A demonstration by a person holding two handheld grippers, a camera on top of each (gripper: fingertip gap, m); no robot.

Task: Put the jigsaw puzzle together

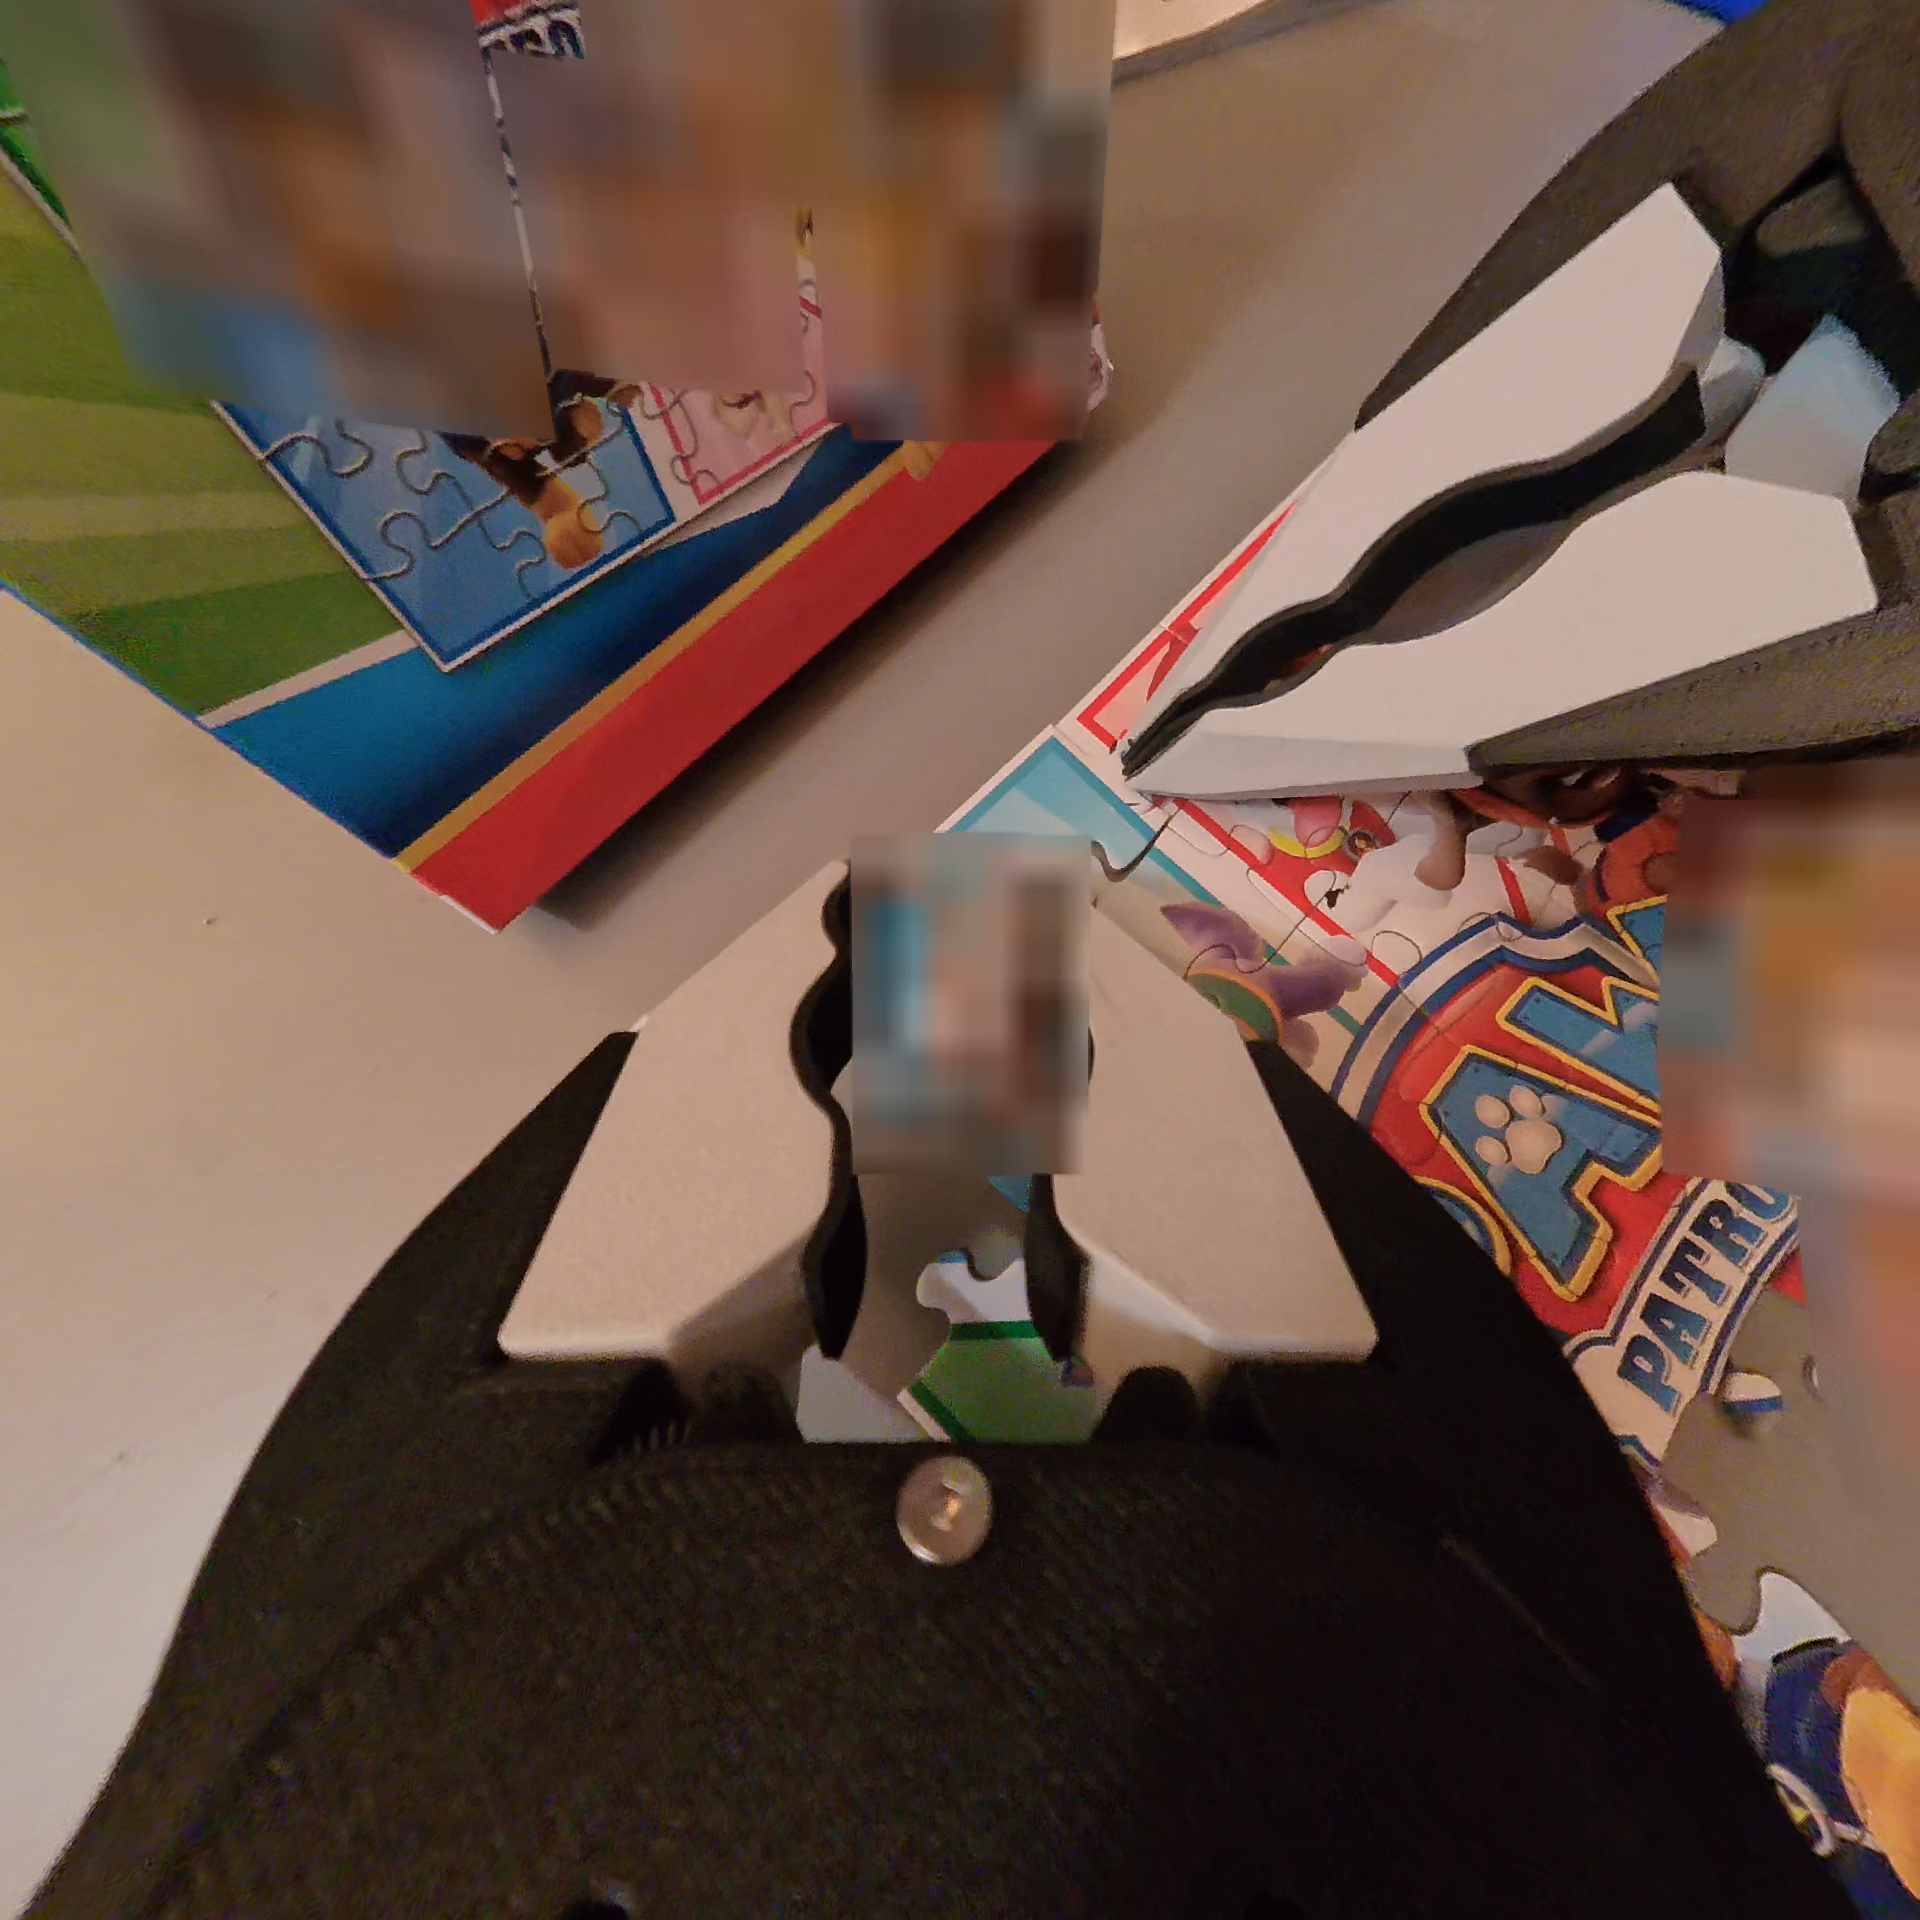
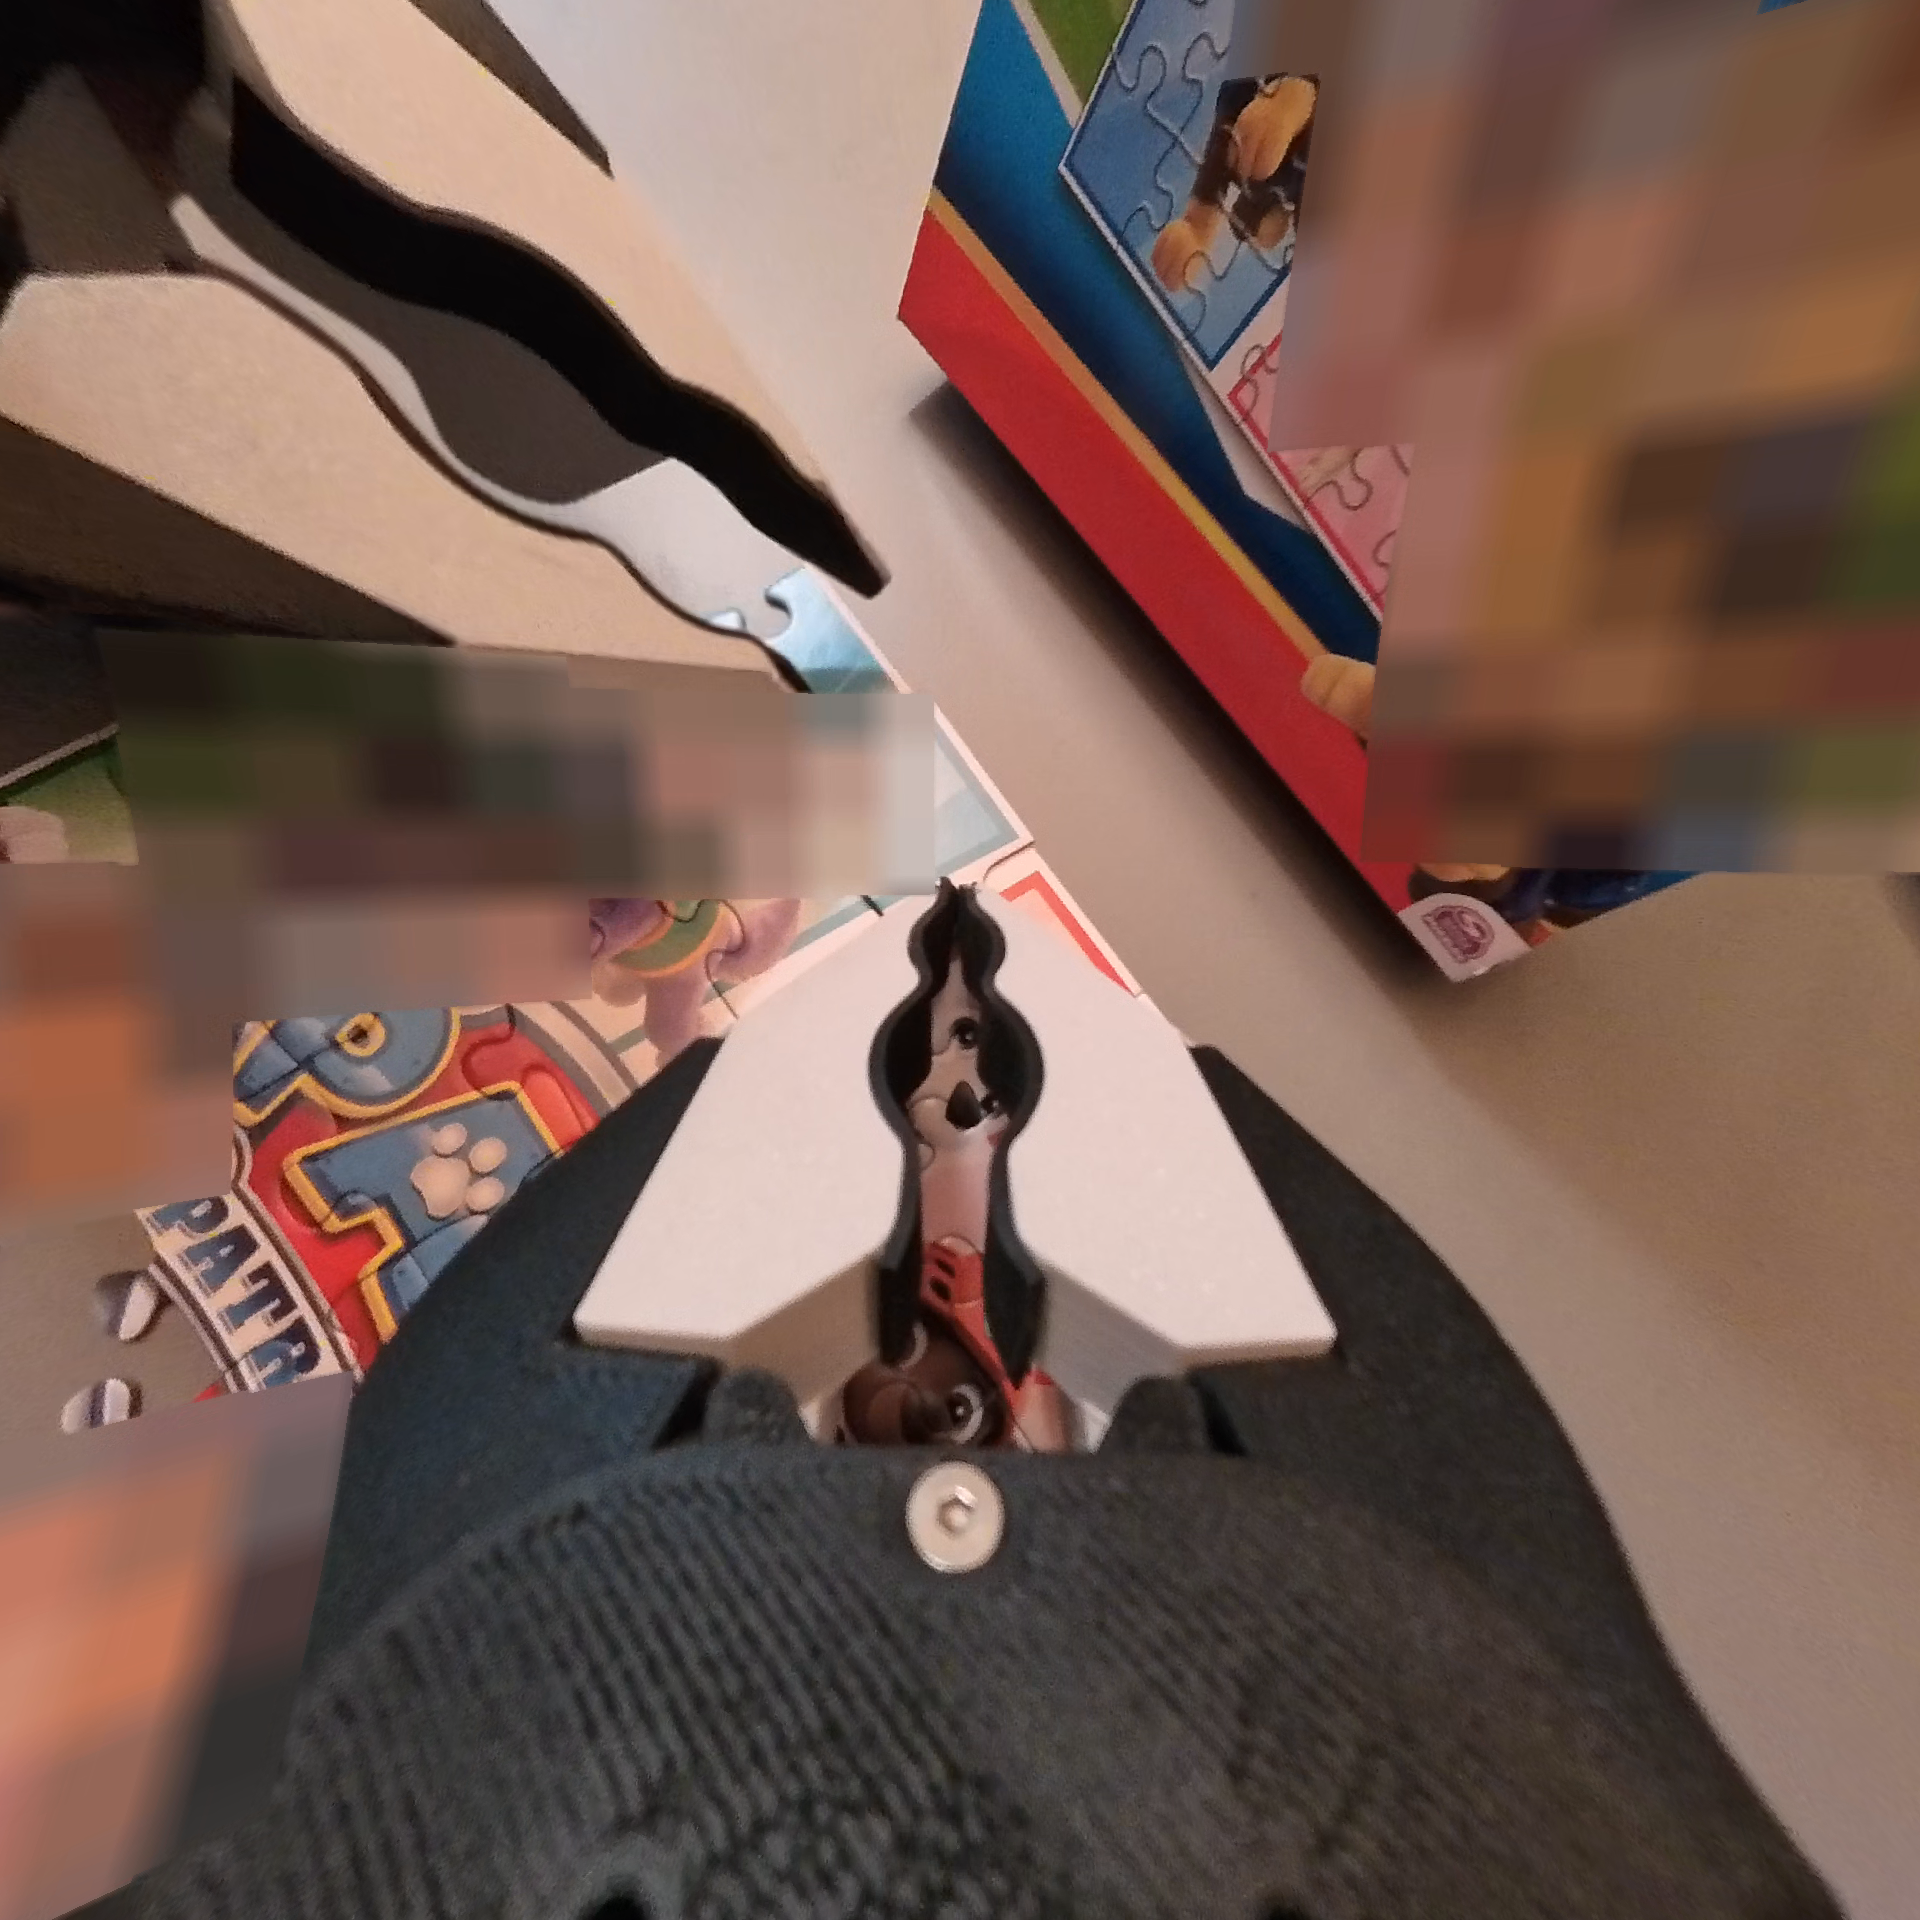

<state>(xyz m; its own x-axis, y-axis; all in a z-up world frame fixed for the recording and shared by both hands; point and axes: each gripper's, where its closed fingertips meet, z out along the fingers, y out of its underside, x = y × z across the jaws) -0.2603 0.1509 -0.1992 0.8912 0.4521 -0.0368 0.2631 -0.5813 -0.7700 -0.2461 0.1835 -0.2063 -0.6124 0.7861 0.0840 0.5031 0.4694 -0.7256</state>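
A partly assembled cartoon jigsaw puzzle [image 1: 1455, 1039] lies flat on the grey table [image 1: 208, 1039]; it also shows in the right wrist view [image 2: 416, 1143]. My left gripper [image 1: 966, 894] is open over the puzzle's blue-bordered corner piece [image 1: 1049, 800]. A mosaic patch hides the space between its fingers. In the right wrist view the left gripper [image 2: 831, 634] shows its pads apart above a blue piece [image 2: 800, 623]. My right gripper [image 2: 956, 894] is shut, and its tips rest on the puzzle's edge where the blue-bordered and red-bordered pieces [image 2: 1070, 935] meet. It shows the same way in the left wrist view [image 1: 1132, 758].
The puzzle box [image 1: 675, 675], red and blue with green, lies on the table just beyond the puzzle; it also shows in the right wrist view [image 2: 1091, 416]. A strip of bare table separates box and puzzle. A gap of missing pieces [image 1: 1745, 1507] shows grey table inside the puzzle.
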